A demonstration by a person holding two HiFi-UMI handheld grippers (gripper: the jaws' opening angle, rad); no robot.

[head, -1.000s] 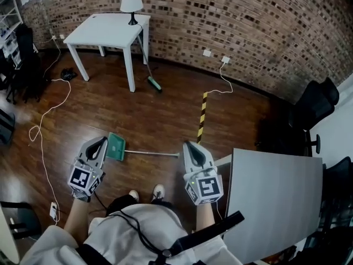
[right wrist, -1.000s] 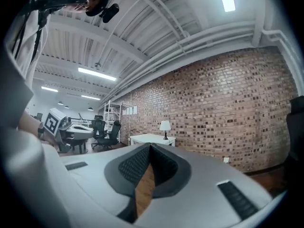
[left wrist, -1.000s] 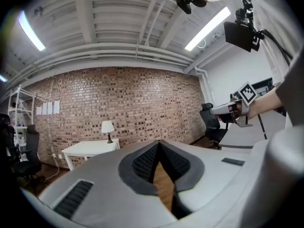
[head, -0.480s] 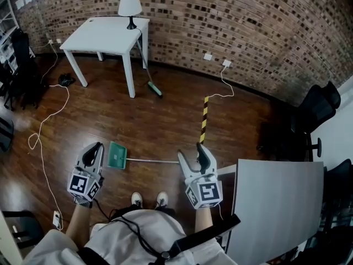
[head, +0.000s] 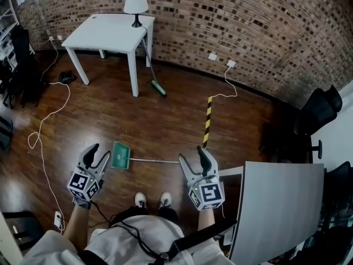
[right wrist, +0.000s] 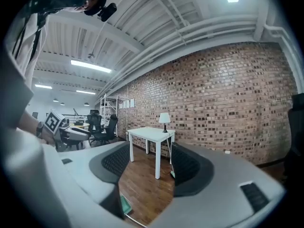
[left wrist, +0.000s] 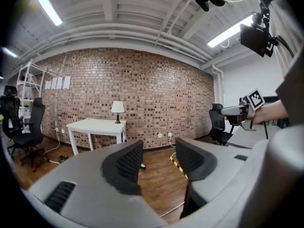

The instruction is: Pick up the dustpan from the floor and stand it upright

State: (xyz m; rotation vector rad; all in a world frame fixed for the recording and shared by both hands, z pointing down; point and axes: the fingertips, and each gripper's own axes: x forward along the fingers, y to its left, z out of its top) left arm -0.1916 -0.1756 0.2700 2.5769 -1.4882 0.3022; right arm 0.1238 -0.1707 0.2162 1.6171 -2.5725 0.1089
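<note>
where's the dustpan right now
In the head view the dustpan lies on the wooden floor, its green pan beside the left tongs, its handle reaching toward the right tongs.

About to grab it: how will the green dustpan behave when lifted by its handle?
The dustpan looks like thin plastic, so it is probably light. Its handle is a slim straight rod: likely stiff, but it may twist in the grip and let the pan swing down.
</note>
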